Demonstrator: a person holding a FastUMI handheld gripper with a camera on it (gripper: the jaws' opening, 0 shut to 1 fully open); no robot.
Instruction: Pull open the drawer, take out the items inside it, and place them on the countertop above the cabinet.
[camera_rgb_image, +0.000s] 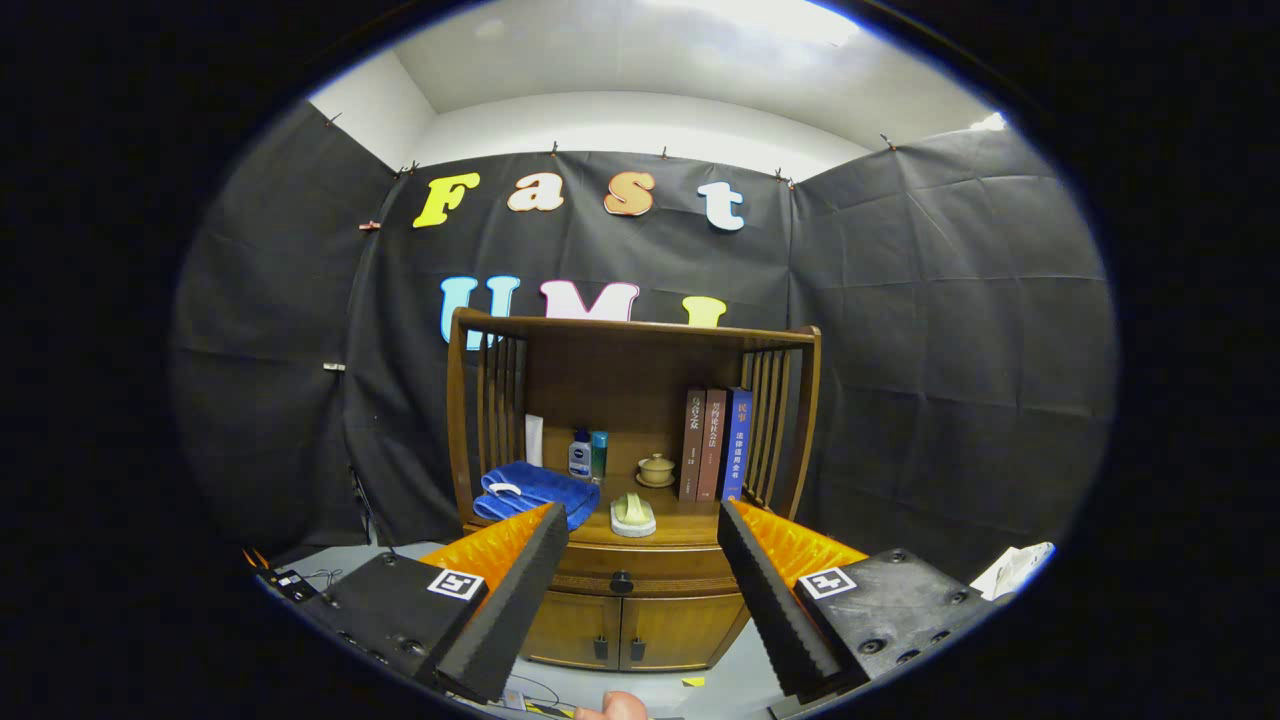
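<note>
A wooden cabinet (640, 600) stands ahead against the black cloth wall. Its drawer (650, 566) is closed, with a dark round knob (622, 581) in the middle, and two small doors (628, 630) below it. The countertop (690, 525) above the drawer carries a blue towel (530, 490), a pale green and white item (633, 514), a small lidded cup (656, 469), two small bottles (588, 453) and three upright books (715, 444). My gripper (642, 535) is open, some way in front of the cabinet, with the knob seen between and beyond its fingers.
A slatted wooden hutch (634, 335) rises over the countertop and roofs it. Grey floor (740, 680) lies before the cabinet, with cables and a small device (290, 583) at the left and white crumpled material (1012, 570) at the right. A fingertip (612, 707) shows below.
</note>
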